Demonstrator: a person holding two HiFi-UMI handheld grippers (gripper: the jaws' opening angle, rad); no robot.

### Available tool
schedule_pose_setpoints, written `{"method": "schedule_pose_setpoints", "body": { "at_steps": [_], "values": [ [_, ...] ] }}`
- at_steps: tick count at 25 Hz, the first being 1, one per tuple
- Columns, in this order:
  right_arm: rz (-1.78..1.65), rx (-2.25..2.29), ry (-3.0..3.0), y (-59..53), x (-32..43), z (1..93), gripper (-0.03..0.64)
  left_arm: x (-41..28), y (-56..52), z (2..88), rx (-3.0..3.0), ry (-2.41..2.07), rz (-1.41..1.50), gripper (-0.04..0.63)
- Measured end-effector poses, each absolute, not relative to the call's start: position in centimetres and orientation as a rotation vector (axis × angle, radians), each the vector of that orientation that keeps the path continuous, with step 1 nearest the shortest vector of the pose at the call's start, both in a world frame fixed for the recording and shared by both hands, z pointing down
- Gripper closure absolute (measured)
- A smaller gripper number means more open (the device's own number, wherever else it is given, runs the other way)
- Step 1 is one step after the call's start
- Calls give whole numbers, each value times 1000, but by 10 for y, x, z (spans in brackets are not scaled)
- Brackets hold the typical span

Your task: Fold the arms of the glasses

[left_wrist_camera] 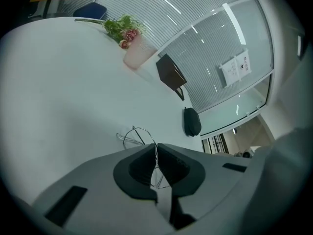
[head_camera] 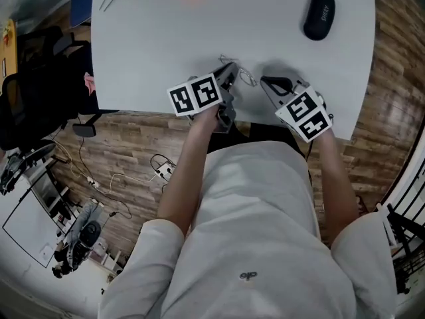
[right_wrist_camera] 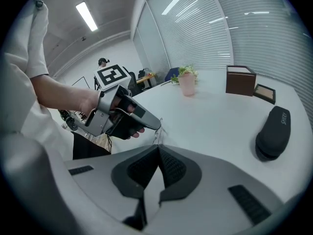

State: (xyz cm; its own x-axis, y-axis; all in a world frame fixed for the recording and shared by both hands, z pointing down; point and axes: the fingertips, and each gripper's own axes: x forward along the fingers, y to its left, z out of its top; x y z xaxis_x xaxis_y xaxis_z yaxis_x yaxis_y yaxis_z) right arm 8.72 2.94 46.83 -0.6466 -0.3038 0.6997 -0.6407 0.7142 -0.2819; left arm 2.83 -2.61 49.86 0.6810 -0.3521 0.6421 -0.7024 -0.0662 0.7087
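Step in hand: first arm fold. Your left gripper's point(left_wrist_camera: 156, 149) fingers pinch the thin wire glasses point(head_camera: 242, 76) near the tabletop's point(head_camera: 166, 38) front edge. Your right gripper's point(right_wrist_camera: 157, 149) fingers are pressed together at the wire; whether they hold it is unclear. The frame's long axis runs gripper to gripper, facing unclear. Next, judged: swing an arm inward gently while the left holds steady.

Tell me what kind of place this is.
Probably an office or meeting room: a large white table, glass partition walls with blinds behind them, and ceiling strip lights overhead.
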Motion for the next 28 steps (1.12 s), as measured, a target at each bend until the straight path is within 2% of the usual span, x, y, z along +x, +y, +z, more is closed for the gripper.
{"method": "schedule_pose_setpoints", "body": {
  "at_steps": [18, 28],
  "values": [
    [872, 1199, -2164, 69, 119, 452, 609, 76, -27, 508, 1737, -631, 458, 569],
    [896, 1363, -2084, 88, 115, 446, 609, 76, -27, 505, 1762, -524, 446, 569]
  ]
}}
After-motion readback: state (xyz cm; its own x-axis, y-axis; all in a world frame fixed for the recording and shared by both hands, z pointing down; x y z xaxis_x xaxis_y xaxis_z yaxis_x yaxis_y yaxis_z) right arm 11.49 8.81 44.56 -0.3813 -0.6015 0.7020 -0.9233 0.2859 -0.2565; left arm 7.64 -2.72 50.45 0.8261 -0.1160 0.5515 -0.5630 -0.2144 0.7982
